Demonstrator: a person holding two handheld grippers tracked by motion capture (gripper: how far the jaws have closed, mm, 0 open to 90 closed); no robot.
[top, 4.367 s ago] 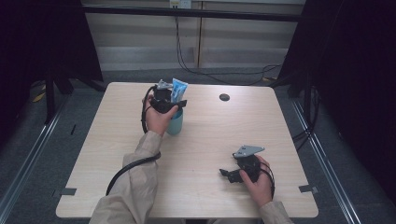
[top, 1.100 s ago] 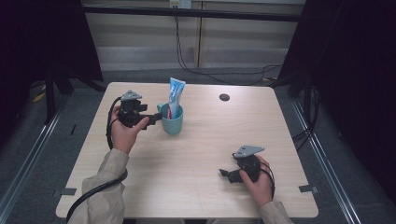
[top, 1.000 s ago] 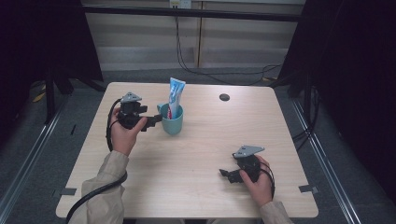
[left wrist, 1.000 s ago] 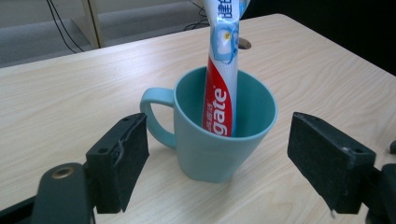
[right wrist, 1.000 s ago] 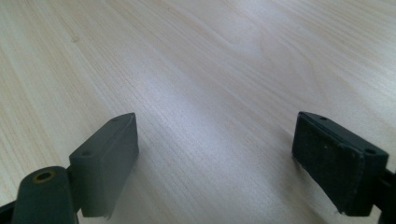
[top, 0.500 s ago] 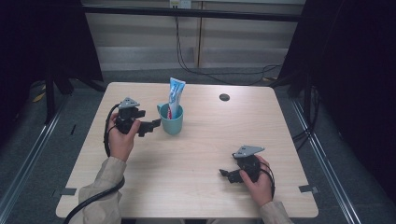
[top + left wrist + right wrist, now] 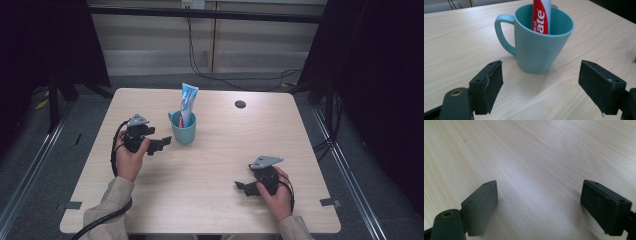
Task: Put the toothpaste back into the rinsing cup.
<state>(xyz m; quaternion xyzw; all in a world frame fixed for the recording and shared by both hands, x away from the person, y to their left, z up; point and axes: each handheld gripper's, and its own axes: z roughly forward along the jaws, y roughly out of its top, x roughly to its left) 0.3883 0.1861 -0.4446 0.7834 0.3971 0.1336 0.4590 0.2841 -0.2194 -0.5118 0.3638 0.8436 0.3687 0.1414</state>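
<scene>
A: While my forearms are cut off at the table [image 7: 210, 200] edge, where's the mug [image 7: 183, 127]?

B: Mid-table, just beyond my left gripper [image 7: 161, 144], jaws wide, empty. The toothpaste tube [image 7: 188, 104] stands inside, base hidden. My right gripper [image 7: 243, 187] rests spread, holding nothing.

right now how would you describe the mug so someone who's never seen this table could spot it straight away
Start at the light wooden table and look toward its far half, a little left of centre. There stands a teal mug, upright, handle toward the far left. It is the one container on the table, with a red, white and blue toothpaste tube sticking out of it.
</scene>
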